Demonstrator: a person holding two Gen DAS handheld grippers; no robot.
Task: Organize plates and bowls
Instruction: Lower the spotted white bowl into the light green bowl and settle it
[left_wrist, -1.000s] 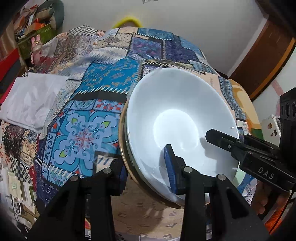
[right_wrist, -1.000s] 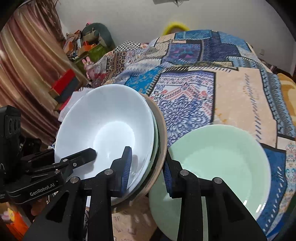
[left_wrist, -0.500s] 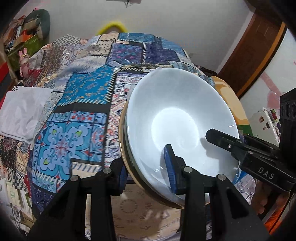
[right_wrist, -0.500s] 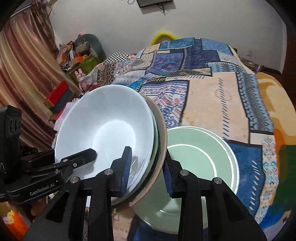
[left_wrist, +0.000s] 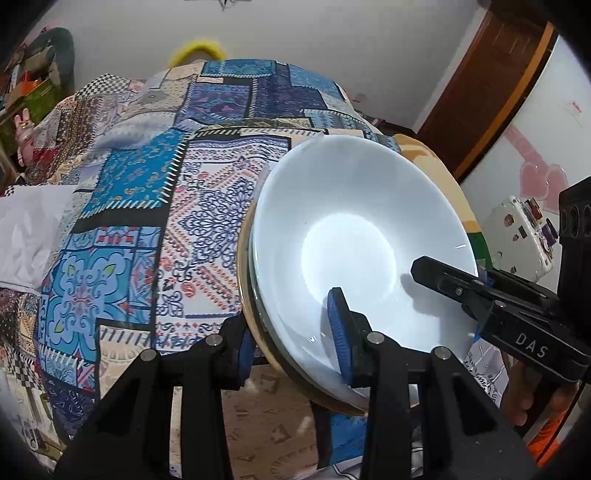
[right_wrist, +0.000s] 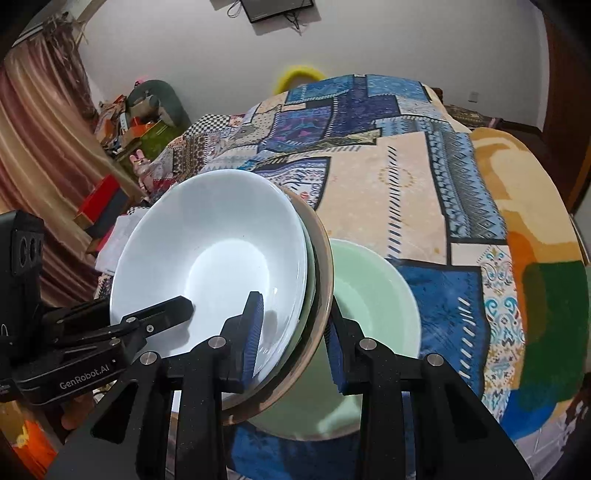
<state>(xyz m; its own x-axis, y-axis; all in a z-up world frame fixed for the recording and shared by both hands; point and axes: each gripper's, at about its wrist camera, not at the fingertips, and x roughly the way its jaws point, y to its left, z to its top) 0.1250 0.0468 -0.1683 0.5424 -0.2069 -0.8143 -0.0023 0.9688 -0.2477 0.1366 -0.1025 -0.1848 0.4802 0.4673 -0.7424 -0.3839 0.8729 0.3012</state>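
Now both grippers, left (left_wrist: 291, 332) and right (right_wrist: 293, 332), pinch opposite rims of the stack (right_wrist: 236, 266) above the bed (right_wrist: 417, 192); keep it level, lowering onto the green plate (right_wrist: 373, 295).

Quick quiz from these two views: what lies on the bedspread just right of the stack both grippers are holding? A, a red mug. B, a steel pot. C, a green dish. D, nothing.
C: in the right wrist view a pale green dish lies on the bedspread just beyond the stack that the right gripper clamps.
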